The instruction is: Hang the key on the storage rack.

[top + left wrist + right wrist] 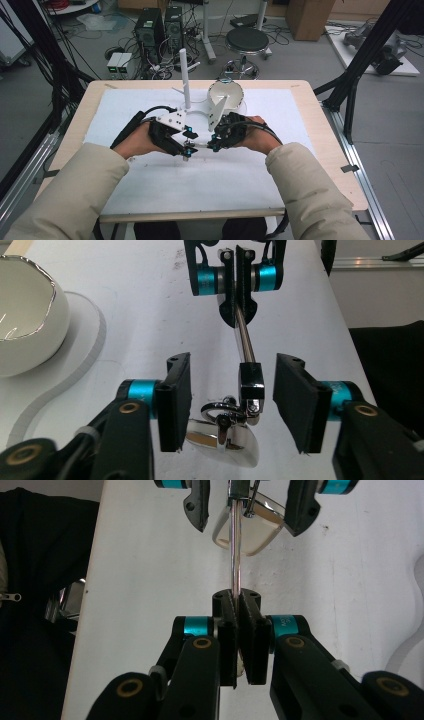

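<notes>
A shiny metal tool with a thin rod handle [235, 545] and a spoon-shaped head [235, 445] lies between my two grippers over the white mat [150, 185]. My right gripper [239, 610] is shut on the far end of the rod; in the left gripper view the right gripper [239, 310] faces me, and from above it [212, 145] sits mid-table. My left gripper [232, 375] stands open, its pads on either side of the tool's chrome block [250, 385] with a gap on both sides. From above, this left gripper [186, 146] meets the other tip to tip.
A white bowl [226, 92] with a silver rim sits on a pale flat base behind the grippers; the bowl [25, 325] is at the left of the left gripper view. An upright white post [184, 75] stands beside it. Both forearms in beige sleeves enter from below.
</notes>
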